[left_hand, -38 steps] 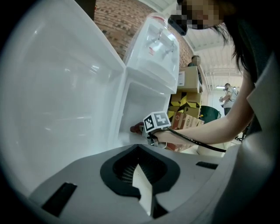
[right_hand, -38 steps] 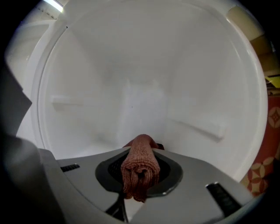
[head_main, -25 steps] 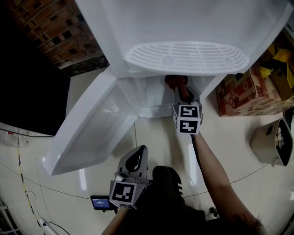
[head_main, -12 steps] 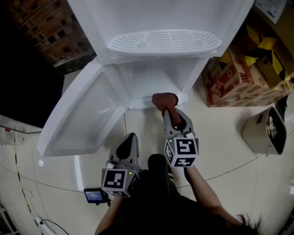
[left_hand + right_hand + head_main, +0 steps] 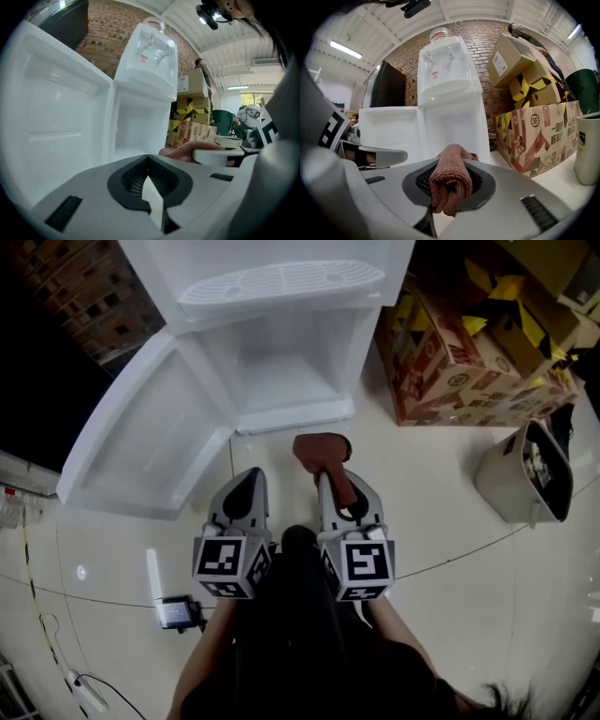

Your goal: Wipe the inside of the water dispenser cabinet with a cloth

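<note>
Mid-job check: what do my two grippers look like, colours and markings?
The left gripper and right gripper match: light grey moulded shells tapering toward ribbed black fingers set in a dark recess. Each carries a cube of black-and-white square markers at its rear. No cables show. The person wears dark clothing.

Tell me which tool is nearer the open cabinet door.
Left. The left tool, shut and empty, sits just right of the cabinet door at its near edge; the right tool, clamping the cloth, lies farther right, beyond it.

open cabinet (image 5: pixel 281 371) ahead, door (image 5: pixel 141 442) left, boxes (image 5: pixel 450 352) right
</note>
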